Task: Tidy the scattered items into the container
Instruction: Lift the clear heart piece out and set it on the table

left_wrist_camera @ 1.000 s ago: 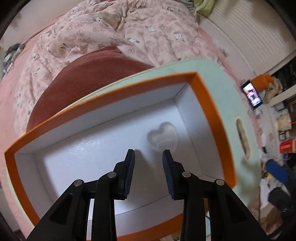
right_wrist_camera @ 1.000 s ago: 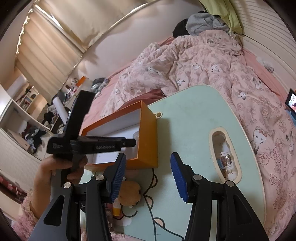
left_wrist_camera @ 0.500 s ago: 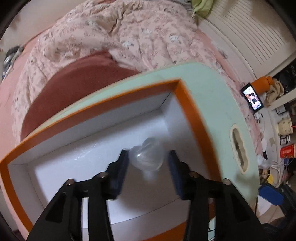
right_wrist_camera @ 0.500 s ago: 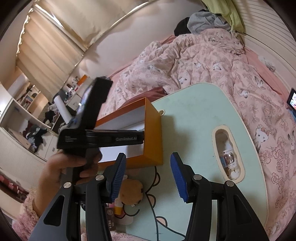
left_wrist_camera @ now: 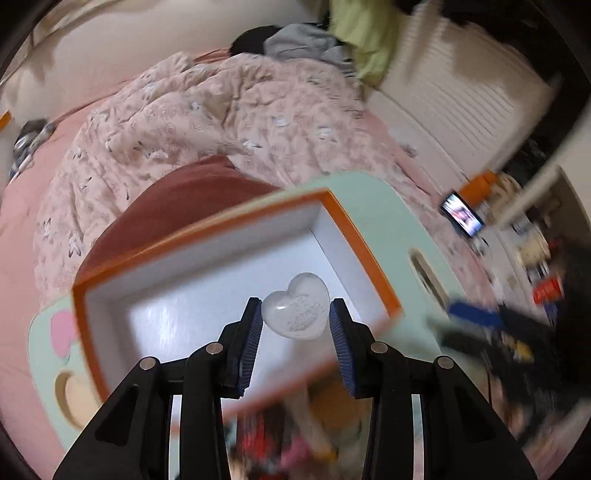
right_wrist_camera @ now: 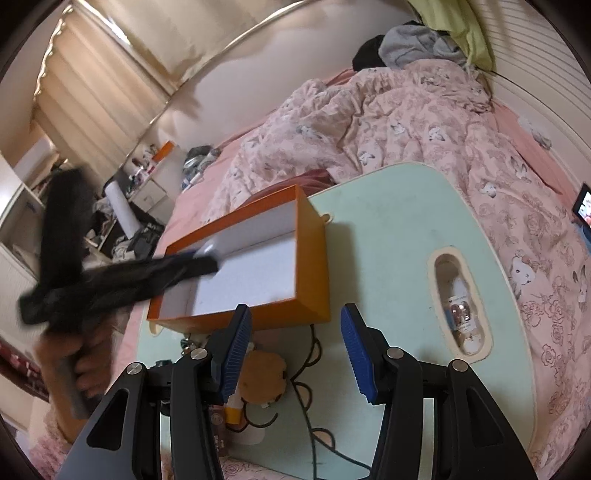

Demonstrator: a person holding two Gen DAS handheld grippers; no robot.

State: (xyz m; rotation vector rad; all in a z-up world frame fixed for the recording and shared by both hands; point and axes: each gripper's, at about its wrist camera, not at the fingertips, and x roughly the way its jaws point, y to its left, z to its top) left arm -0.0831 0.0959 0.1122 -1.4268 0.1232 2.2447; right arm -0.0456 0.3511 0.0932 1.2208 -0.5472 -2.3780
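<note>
Left wrist: left gripper [left_wrist_camera: 295, 319] pads clamped on clear heart-shaped case [left_wrist_camera: 297, 311], held above the orange box [left_wrist_camera: 354, 236]

Right wrist: right gripper [right_wrist_camera: 295, 341] jaws apart, nothing between them; only this view shows a hand [right_wrist_camera: 79, 360] and a round plush [right_wrist_camera: 262, 380] on the table [right_wrist_camera: 388, 236]

Mint-green lap table [right_wrist_camera: 388, 236] sits on the bed, a crumpled pink floral duvet [right_wrist_camera: 369, 122] bunched just behind it and a dark red cushion [left_wrist_camera: 184, 195] touching its far edge. Lit phone [left_wrist_camera: 461, 214] lies on the bedding right of the table. Grey clothes [right_wrist_camera: 417, 44] and a yellow-green cloth [right_wrist_camera: 469, 29] heaped well beyond the table; beige curtain [right_wrist_camera: 96, 88] far off to its left.
</note>
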